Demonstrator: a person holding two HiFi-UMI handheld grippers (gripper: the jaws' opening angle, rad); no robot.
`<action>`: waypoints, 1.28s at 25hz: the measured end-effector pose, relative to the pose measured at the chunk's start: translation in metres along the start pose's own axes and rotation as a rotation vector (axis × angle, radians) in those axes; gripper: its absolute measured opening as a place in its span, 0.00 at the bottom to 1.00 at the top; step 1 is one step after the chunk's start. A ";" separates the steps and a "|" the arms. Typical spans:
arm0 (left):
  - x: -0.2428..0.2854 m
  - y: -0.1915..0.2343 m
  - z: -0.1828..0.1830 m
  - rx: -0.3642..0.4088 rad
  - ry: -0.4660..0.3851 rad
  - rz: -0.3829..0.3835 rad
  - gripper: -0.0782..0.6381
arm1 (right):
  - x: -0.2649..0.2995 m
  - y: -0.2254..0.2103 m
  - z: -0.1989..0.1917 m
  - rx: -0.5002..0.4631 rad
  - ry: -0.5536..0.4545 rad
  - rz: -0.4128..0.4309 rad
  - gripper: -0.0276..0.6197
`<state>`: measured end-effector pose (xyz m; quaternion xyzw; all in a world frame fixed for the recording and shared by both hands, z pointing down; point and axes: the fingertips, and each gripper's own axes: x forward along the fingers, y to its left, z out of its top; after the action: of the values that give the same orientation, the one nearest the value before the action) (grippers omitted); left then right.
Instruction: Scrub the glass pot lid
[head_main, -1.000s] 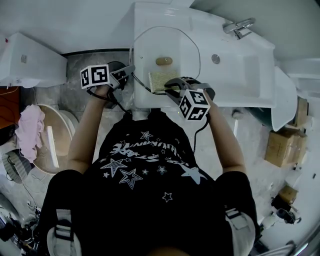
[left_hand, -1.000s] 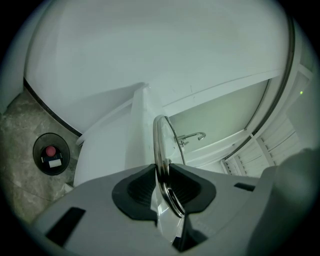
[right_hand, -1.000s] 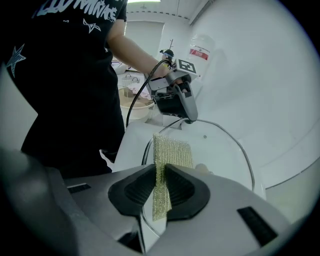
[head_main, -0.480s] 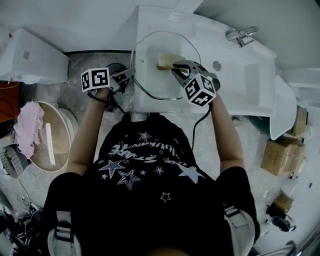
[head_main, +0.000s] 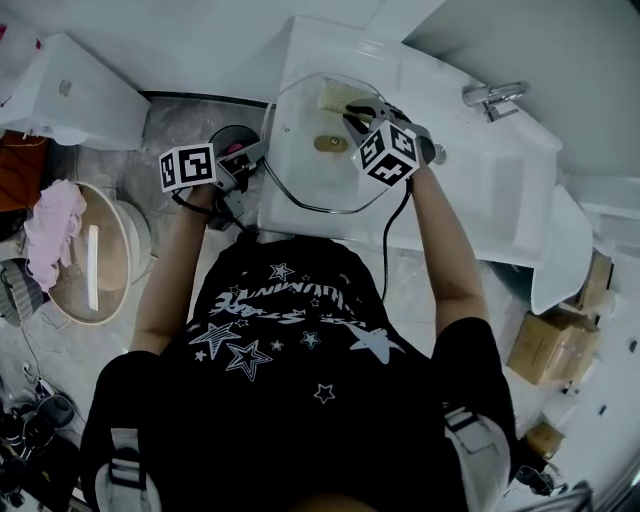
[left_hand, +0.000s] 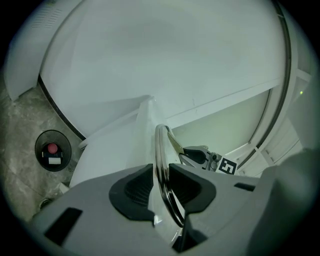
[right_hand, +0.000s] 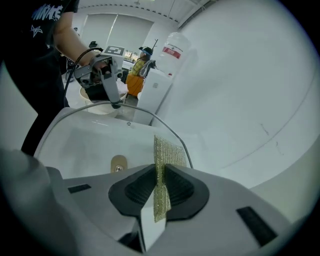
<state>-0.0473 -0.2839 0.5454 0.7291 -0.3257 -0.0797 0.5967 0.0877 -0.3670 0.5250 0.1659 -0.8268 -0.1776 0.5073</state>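
The glass pot lid (head_main: 300, 160), with a metal rim and a brown knob (head_main: 331, 143), is held over the white sink counter (head_main: 470, 190). My left gripper (head_main: 260, 152) is shut on the lid's rim (left_hand: 161, 150) at its left edge; the steel band runs between the pads. My right gripper (head_main: 352, 108) is shut on a yellow-green scrub pad (head_main: 335, 96), which lies against the far part of the glass. In the right gripper view the pad (right_hand: 161, 165) stands upright between the jaws, with the knob (right_hand: 118, 163) to its left and the left gripper (right_hand: 102, 75) across the lid.
A faucet (head_main: 490, 97) stands at the back right of the basin. A round dark floor drain (left_hand: 52, 150) lies on the floor left of the counter. A tub with a pink cloth (head_main: 50, 225) is on the floor at left, cardboard boxes (head_main: 545, 350) at right.
My right gripper has carried the scrub pad from the lid's near edge, past the knob, to its far side. The left gripper has kept its grip on the rim.
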 end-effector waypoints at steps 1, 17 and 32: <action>-0.001 0.000 0.001 -0.006 -0.010 -0.002 0.23 | 0.002 -0.002 0.001 -0.004 -0.001 0.003 0.14; -0.005 0.001 0.001 -0.050 -0.049 0.001 0.21 | 0.006 0.034 0.000 -0.015 -0.012 0.125 0.14; -0.006 0.003 0.006 -0.027 -0.002 0.010 0.21 | -0.039 0.112 0.010 0.083 -0.043 0.297 0.14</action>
<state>-0.0555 -0.2855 0.5449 0.7191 -0.3288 -0.0820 0.6066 0.0848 -0.2495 0.5422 0.0586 -0.8595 -0.0699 0.5029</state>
